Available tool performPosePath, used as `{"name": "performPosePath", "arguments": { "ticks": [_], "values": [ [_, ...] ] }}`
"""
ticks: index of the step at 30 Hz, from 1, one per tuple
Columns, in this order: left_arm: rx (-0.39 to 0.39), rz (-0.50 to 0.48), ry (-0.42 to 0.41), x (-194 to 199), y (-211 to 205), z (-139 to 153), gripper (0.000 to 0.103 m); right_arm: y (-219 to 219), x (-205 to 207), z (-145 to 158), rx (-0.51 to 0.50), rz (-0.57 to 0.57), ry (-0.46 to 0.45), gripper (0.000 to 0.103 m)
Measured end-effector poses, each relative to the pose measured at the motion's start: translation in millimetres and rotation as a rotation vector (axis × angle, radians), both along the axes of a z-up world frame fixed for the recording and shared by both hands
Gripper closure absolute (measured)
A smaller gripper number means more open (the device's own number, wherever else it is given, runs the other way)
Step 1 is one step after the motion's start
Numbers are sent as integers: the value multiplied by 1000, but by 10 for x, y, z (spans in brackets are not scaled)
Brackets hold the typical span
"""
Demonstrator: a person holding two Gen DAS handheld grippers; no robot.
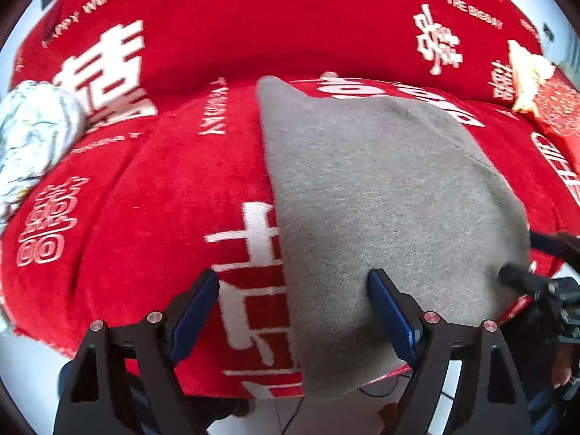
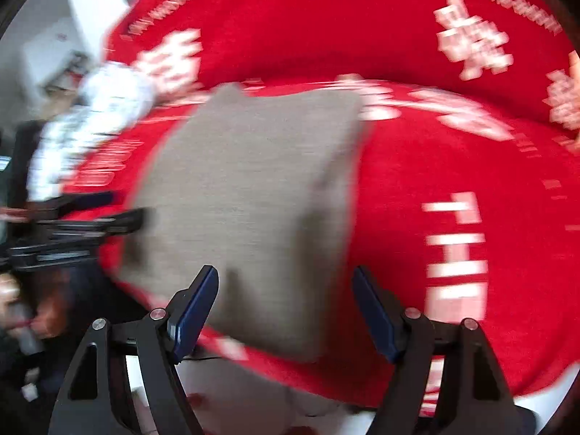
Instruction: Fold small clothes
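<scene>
Grey cloth [image 1: 380, 195] flat on red blanket [image 1: 174, 181], near edge overhanging

Left wrist view looks forward along its fingers, close above the grey cloth [image 1: 380, 199]. Right wrist view faces likewise. Both share the cloth and red blanket [image 1: 163, 181].

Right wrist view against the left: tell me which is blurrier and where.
Right wrist view: heavy motion smear across the grey cloth and red cover; only the right gripper is crisp. Left wrist view: mostly sharp, lettering readable, fisheye bending at the edges.
</scene>
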State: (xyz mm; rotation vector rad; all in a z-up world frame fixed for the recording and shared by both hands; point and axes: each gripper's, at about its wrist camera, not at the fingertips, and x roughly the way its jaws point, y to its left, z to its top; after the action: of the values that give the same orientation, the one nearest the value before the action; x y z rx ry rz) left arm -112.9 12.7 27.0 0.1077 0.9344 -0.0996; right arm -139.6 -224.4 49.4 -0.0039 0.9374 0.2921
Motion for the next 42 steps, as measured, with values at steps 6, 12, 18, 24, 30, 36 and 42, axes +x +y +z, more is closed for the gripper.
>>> {"name": "performPosePath", "arguments": {
  "ticks": [6,12,18,24,30,36,42],
  "values": [
    [72,55,-91,-120,-173,276,17,69,-84,380,-66,-66,-86,16],
    [-47,34,-78,-220,-237,433,17,226,-98,428,-85,-102,-65,16],
    [-102,135,-102,-386,-168,427,17,250,-164,388,-60,-133,-46,16],
    [9,149,-90,-484,-278,356,17,329,-296,415,-60,-133,-51,16],
    [-2,116,-124,-622,-337,428,17,374,-449,476,-61,-128,-74,16],
    [-11,111,-127,-662,-337,447,17,361,-489,518,-57,-131,-79,16],
    [21,110,-142,-690,-361,438,17,379,-514,539,-65,-133,-82,16]
  ]
}}
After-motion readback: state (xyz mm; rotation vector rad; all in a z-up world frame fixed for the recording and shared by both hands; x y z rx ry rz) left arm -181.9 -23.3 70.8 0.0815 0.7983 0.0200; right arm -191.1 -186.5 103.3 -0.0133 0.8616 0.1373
